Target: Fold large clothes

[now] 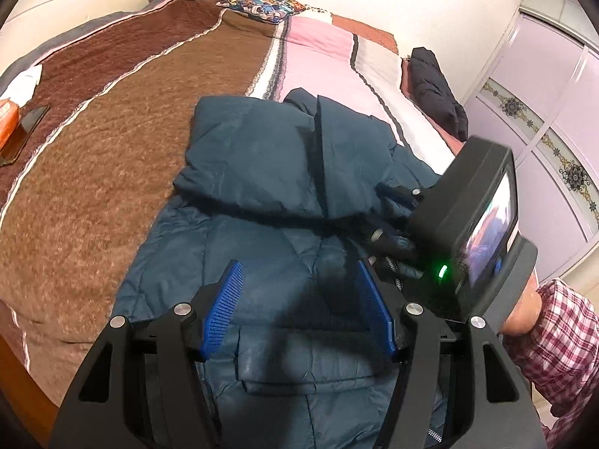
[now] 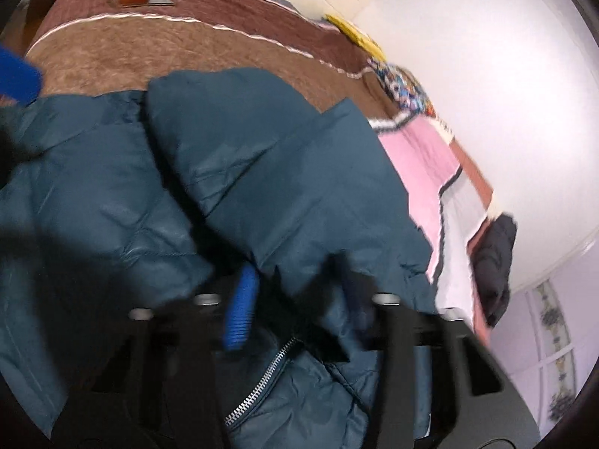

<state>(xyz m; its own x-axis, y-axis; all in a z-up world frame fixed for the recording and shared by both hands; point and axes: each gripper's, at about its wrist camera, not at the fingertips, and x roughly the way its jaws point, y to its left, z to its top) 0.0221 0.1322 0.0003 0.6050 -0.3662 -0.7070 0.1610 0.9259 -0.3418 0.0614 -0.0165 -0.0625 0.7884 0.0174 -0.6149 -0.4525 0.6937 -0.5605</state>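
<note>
A dark teal padded jacket (image 1: 254, 172) lies on the bed, with its hood and upper part folded over toward me. My left gripper (image 1: 299, 292) is open and empty, its blue pads (image 1: 222, 310) hovering just above the jacket's lower body. My right gripper (image 2: 295, 299) shows in its own blurred view with jaws apart around a fold of the jacket (image 2: 262, 172); whether the blue pad (image 2: 239, 310) presses the cloth is unclear. The right gripper's body (image 1: 471, 224) with its lit screen sits at the jacket's right edge in the left wrist view.
The bed has a brown and pink patchwork blanket (image 1: 112, 172). A black garment (image 1: 436, 89) lies at the bed's far right edge. An orange pack (image 1: 7, 119) and a phone (image 1: 33, 119) lie at the left. Pillows (image 1: 262, 2) sit by the headboard. A wardrobe (image 1: 543, 112) stands at the right.
</note>
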